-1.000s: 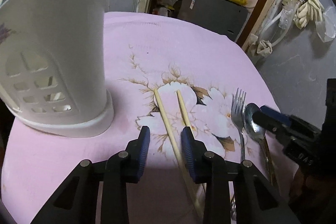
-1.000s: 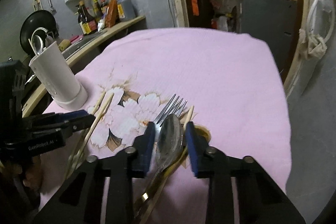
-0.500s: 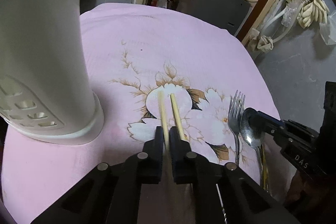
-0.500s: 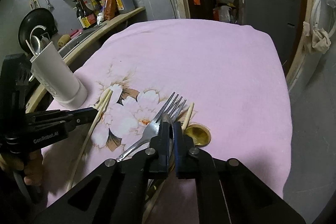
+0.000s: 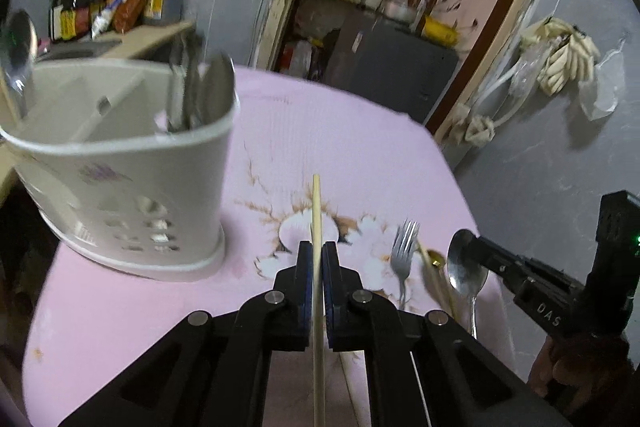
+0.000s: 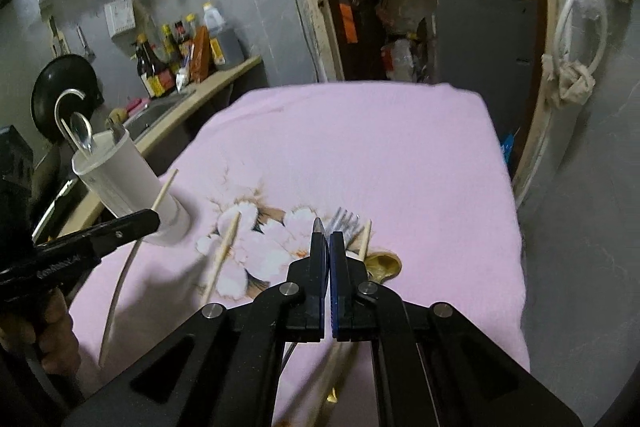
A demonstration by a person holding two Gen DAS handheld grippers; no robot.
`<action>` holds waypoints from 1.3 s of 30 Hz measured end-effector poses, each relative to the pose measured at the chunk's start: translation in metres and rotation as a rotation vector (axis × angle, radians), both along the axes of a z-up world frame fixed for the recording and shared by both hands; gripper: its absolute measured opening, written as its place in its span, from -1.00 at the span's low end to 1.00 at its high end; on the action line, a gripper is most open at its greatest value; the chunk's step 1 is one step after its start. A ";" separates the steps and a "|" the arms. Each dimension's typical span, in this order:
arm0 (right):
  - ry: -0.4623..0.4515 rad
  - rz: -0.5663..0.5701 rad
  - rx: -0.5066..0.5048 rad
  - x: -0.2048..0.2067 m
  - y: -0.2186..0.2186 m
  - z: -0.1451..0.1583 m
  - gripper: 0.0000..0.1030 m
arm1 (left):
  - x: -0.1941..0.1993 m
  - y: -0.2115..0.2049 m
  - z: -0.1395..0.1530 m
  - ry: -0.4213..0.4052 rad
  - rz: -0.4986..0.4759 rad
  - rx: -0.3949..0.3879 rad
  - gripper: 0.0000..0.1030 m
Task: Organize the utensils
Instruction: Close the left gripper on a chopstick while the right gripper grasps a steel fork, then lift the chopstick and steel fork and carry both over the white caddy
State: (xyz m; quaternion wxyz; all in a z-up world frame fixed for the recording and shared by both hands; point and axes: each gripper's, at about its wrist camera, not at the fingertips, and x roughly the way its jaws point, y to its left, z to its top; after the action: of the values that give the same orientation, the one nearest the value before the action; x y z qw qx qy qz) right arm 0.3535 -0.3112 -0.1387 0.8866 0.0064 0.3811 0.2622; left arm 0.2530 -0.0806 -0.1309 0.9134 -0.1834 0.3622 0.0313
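Note:
My left gripper (image 5: 318,255) is shut on a wooden chopstick (image 5: 316,203), which hangs above the pink cloth and points away from me. A white slotted utensil holder (image 5: 120,163) with metal cutlery in it stands to the left. From the right wrist view, the left gripper (image 6: 154,219) and its chopstick (image 6: 165,190) are beside the holder (image 6: 120,187). My right gripper (image 6: 329,239) is shut on a silver spoon (image 5: 467,265), held edge-on and lifted. A second chopstick (image 6: 226,247), a fork (image 5: 404,247) and a gold spoon (image 6: 384,263) lie on the cloth.
The pink flowered cloth (image 6: 360,147) covers a small table whose right edge drops to a grey floor. A counter with sauce bottles (image 6: 176,59) and a black pan (image 6: 60,95) runs behind the holder. A doorway with shelves lies beyond the table's far edge.
Both grippers went from open to shut, the left on a chopstick, the right on the silver spoon. Both then rose, lifting them off the cloth. The holder's open top has come into view.

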 end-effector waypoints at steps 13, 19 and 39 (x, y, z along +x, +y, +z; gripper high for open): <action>-0.226 -0.130 -0.044 -0.054 0.020 0.076 -0.96 | -0.024 0.034 0.061 -0.145 -0.037 0.025 -0.90; -0.275 -0.206 0.055 -0.072 0.018 0.109 -0.96 | -0.033 0.056 0.083 -0.212 -0.038 0.020 -0.90; -0.517 -0.234 0.201 -0.068 0.104 0.168 -0.96 | -0.033 0.182 0.126 -0.417 0.191 -0.030 -0.90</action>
State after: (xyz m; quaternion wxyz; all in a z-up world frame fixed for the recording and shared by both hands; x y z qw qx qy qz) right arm 0.2859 -0.2073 0.0290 0.9733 0.0710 0.1116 0.1874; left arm 0.2203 0.1011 -0.0049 0.9585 -0.2330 0.1468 0.0738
